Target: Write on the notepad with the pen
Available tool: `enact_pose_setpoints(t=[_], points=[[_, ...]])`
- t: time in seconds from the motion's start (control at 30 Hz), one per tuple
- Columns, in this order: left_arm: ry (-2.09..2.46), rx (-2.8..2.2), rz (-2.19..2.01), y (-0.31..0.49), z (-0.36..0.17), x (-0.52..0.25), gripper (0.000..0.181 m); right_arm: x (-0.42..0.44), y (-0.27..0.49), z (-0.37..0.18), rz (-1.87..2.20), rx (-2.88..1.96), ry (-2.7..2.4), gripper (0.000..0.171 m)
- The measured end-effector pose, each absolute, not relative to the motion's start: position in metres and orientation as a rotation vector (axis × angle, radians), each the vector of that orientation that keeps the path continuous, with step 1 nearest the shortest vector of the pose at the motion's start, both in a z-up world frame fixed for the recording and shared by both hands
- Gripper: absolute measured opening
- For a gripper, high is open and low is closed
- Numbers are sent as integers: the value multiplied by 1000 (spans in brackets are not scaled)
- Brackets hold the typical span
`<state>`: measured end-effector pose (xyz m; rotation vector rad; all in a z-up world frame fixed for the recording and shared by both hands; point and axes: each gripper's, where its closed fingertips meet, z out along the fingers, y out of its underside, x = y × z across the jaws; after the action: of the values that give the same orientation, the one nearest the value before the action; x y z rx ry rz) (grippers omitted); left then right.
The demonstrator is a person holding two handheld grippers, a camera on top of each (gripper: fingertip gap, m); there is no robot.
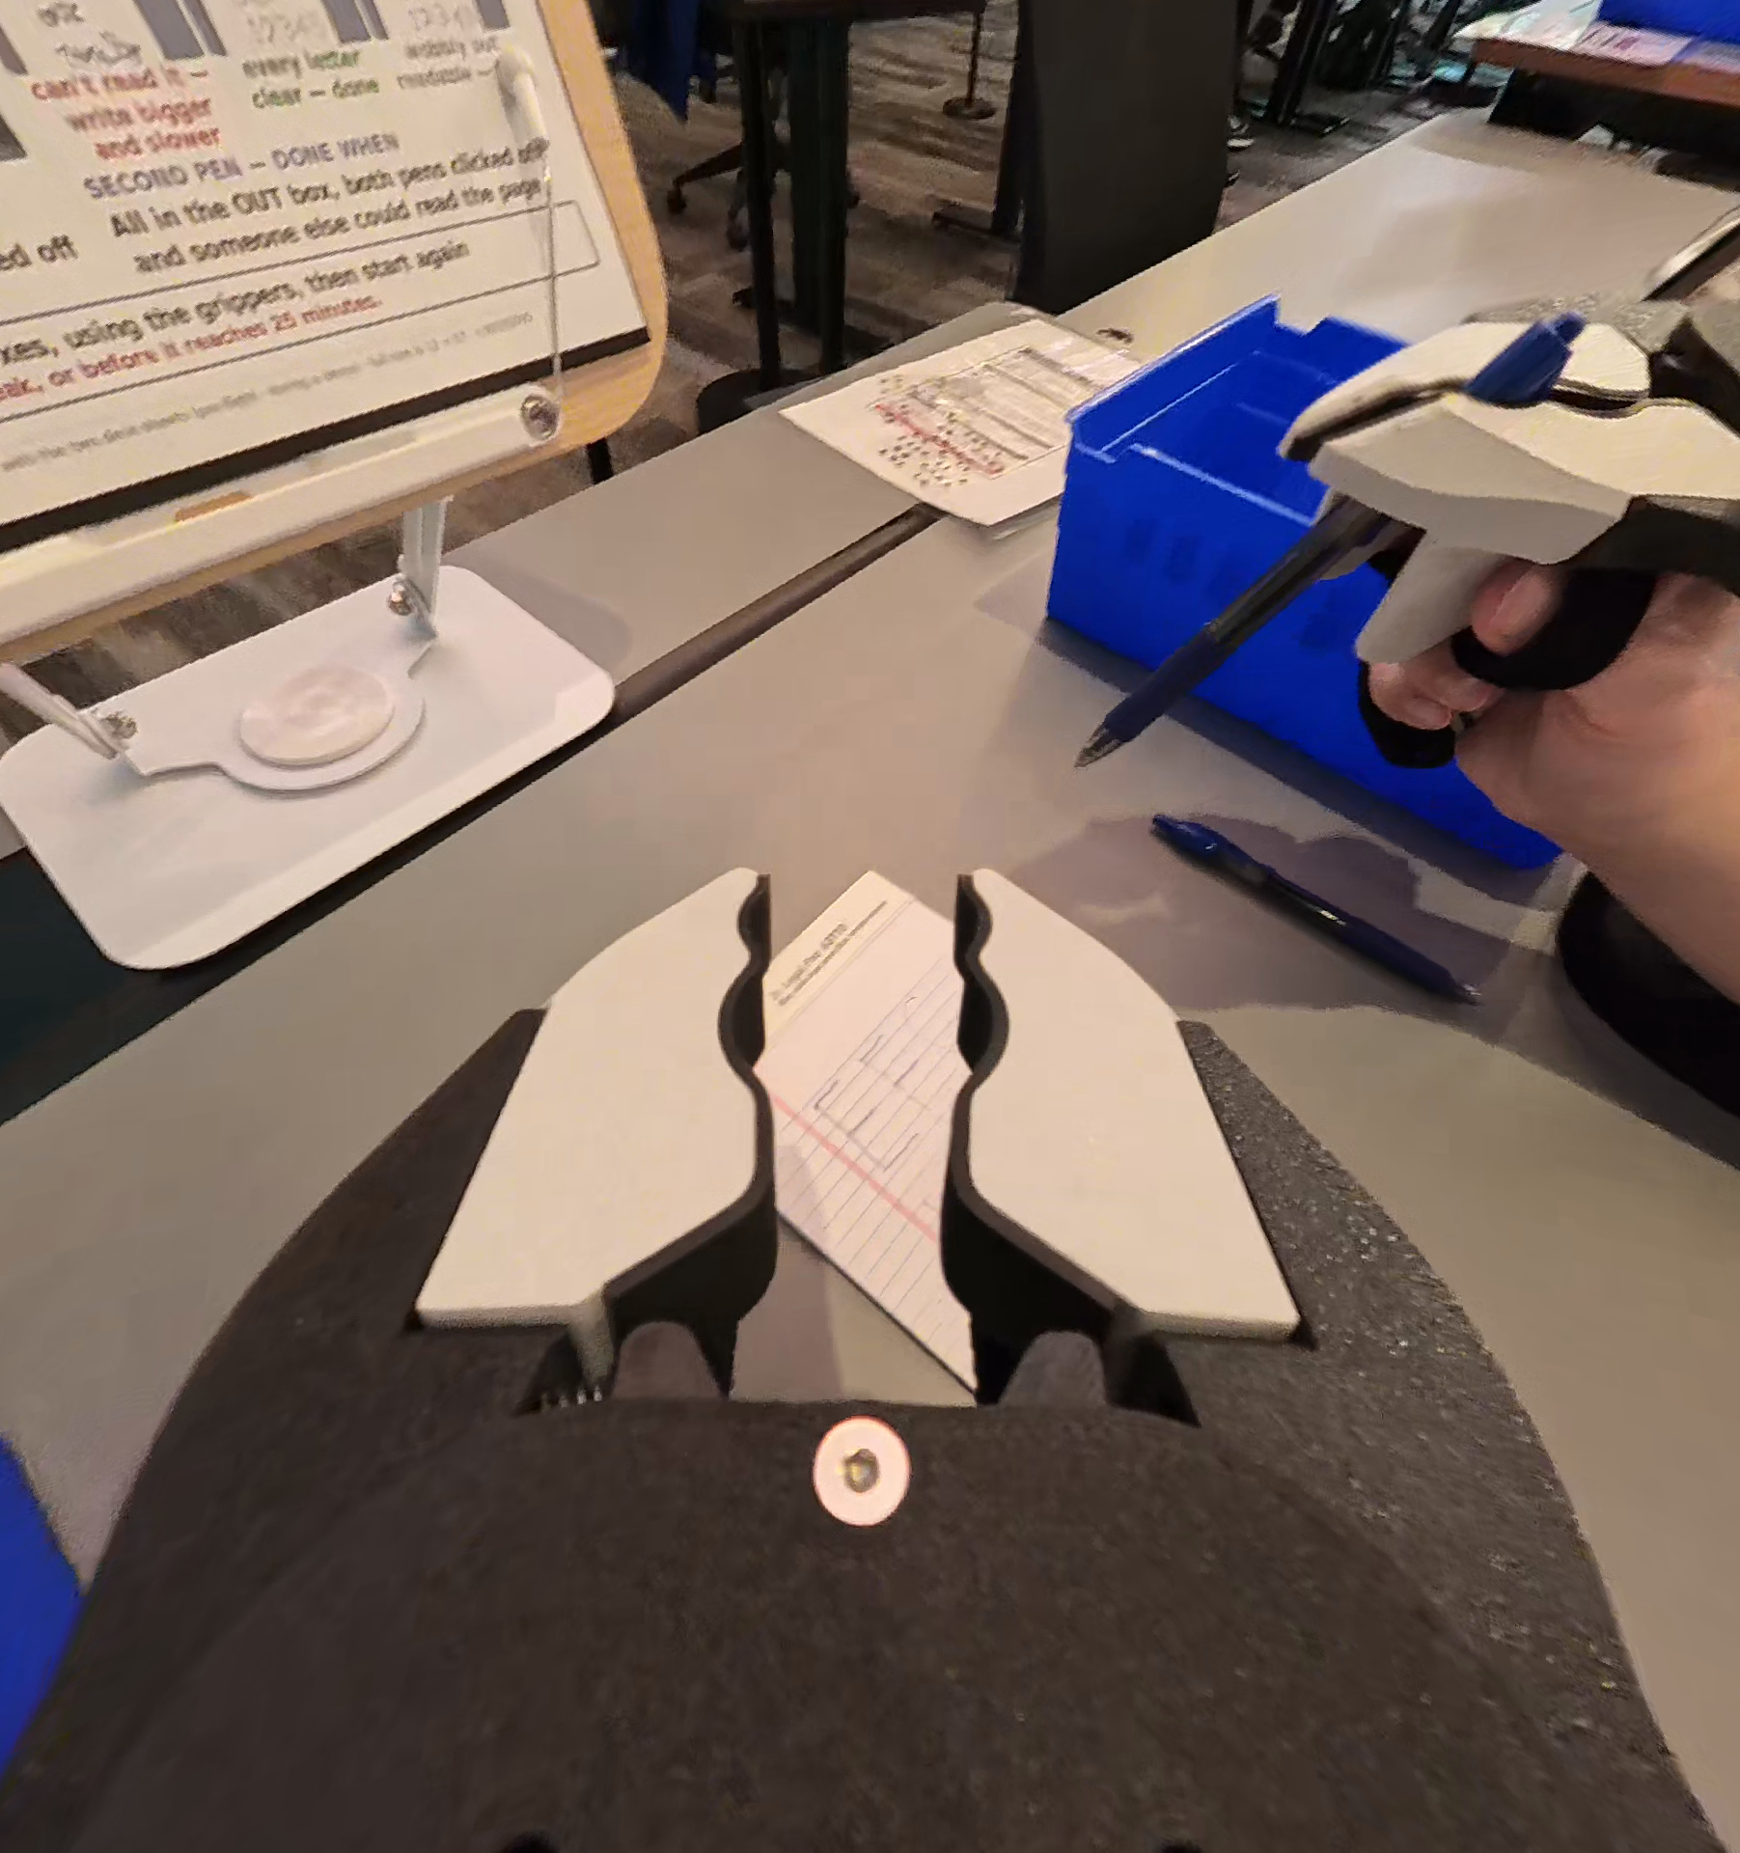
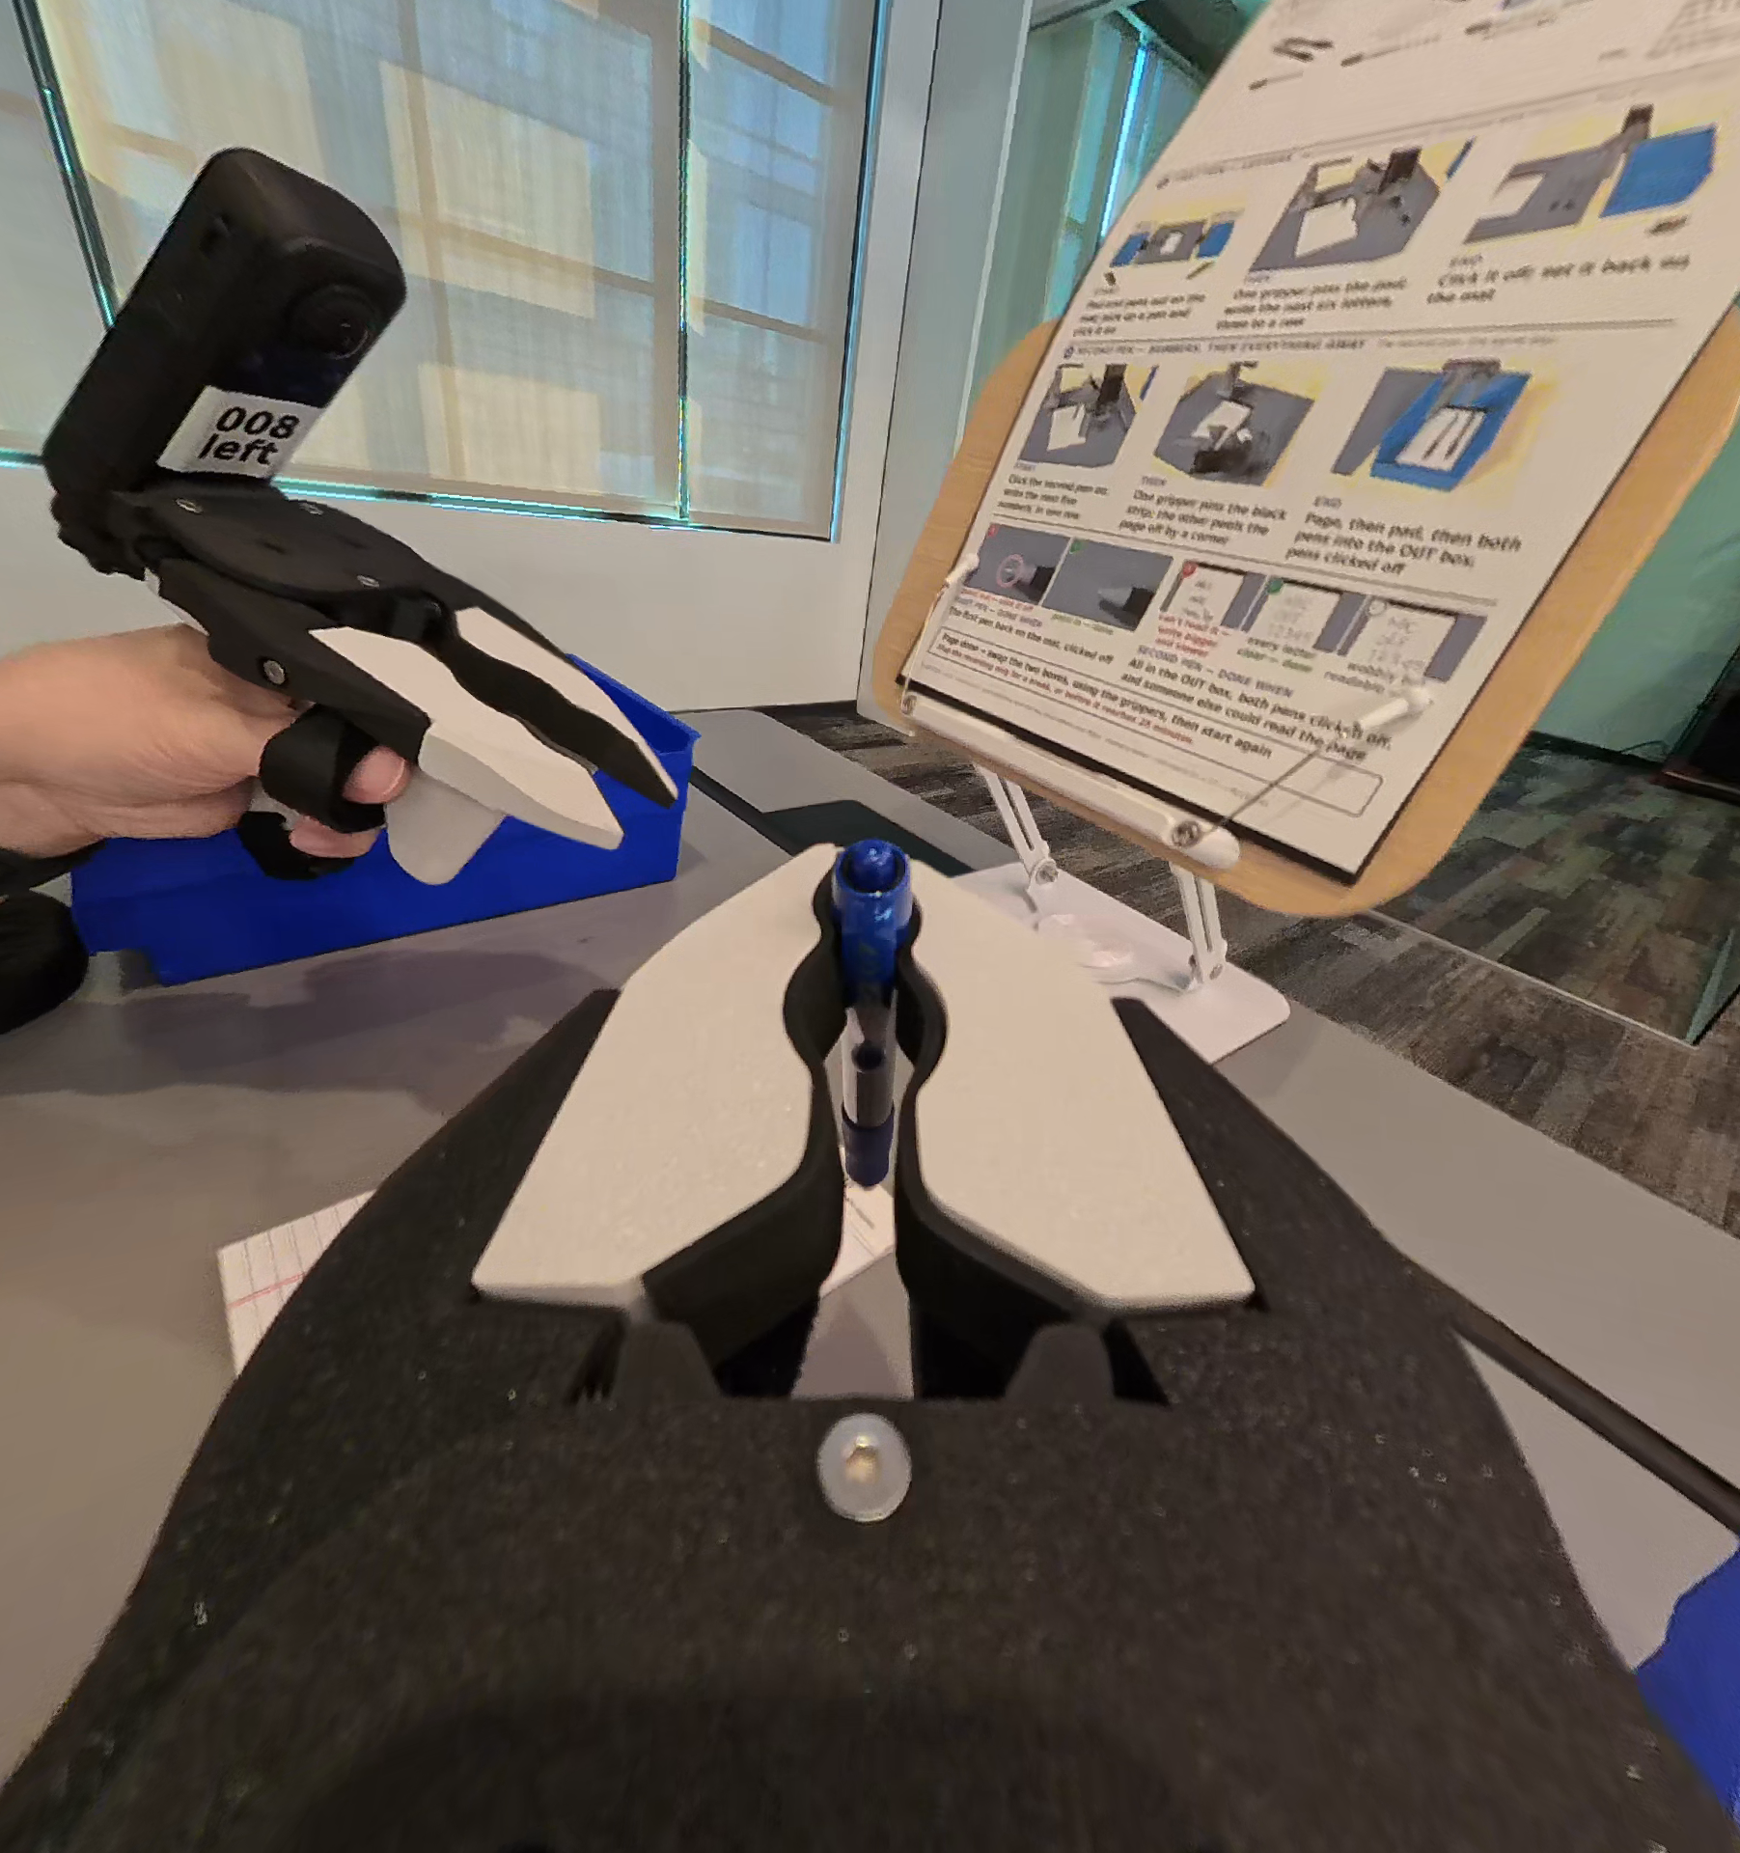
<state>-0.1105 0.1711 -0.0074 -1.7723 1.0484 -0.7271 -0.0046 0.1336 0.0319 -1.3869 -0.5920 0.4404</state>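
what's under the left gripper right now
The lined notepad lies on the grey table beneath the open left gripper; its fingers cover the pad's sides.

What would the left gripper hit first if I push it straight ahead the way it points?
Most likely the notepad: the open left gripper angles down over it, with the pad's far corner between its tips. Height above the page is hard to judge. The spare pen lies off to the right.
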Motion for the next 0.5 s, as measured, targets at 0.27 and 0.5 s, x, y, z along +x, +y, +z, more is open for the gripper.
enact_pose_setpoints(t=[0.27, 0.5], points=[[1045, -1716, -792, 156, 15, -110, 34, -21, 136, 81, 355, -1399, -681, 5], [1044, -1710, -810, 154, 17, -111, 32, -9, 147, 91, 355, -1388, -666, 5]])
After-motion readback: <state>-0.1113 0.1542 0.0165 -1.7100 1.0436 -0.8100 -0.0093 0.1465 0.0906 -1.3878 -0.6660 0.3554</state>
